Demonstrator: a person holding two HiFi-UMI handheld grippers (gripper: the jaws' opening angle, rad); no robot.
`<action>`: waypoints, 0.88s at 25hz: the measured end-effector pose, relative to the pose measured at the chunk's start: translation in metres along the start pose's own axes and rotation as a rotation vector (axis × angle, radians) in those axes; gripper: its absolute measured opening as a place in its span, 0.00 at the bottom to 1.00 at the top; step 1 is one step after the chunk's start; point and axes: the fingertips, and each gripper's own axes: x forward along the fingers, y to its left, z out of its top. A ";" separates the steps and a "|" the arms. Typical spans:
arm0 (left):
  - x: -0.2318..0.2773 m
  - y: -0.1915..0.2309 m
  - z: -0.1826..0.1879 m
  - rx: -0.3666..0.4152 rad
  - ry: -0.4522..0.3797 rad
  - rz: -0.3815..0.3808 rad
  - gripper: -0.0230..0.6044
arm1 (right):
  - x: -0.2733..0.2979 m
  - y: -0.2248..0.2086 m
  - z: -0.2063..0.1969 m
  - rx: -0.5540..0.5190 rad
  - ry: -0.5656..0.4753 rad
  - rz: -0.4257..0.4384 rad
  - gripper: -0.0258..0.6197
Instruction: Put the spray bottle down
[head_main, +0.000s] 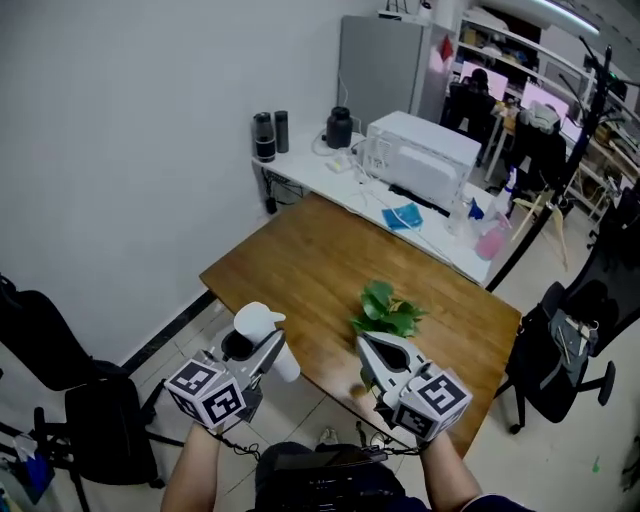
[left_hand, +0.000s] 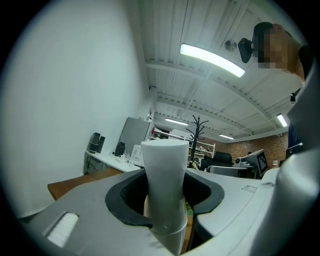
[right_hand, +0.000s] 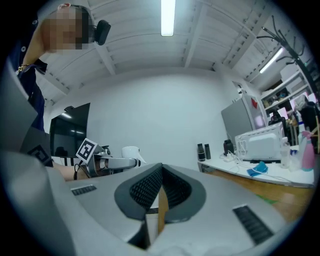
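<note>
1. The left gripper is clamped on a white spray bottle. Its jaws stand part-way apart and press on the bottle's narrow neck.
2. In the left gripper view, the spray bottle stands upright between the dark pads, with its flared top above the jaws.
3. The bottle is in the air just off the near left edge of the wooden bench. It is over the floor and does not rest on anything.
4. The right gripper has its jaws together with nothing between them, as the right gripper view shows.
5. The right gripper hangs over the near edge of the wooden bench, just beside a small green plant.
6. The two grippers point level and are held side by side, well apart.
7. Behind the wooden bench, a white bench carries a white machine, two dark flasks, a blue cloth and a pink bottle.
</note>
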 end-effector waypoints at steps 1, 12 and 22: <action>0.013 -0.001 0.001 0.014 0.007 -0.018 0.36 | -0.002 -0.012 0.001 0.001 -0.009 -0.029 0.04; 0.123 0.006 -0.022 0.106 0.126 -0.213 0.36 | -0.033 -0.080 -0.002 0.038 -0.028 -0.342 0.04; 0.172 0.025 -0.053 0.128 0.198 -0.371 0.35 | -0.045 -0.100 -0.012 0.080 -0.011 -0.599 0.04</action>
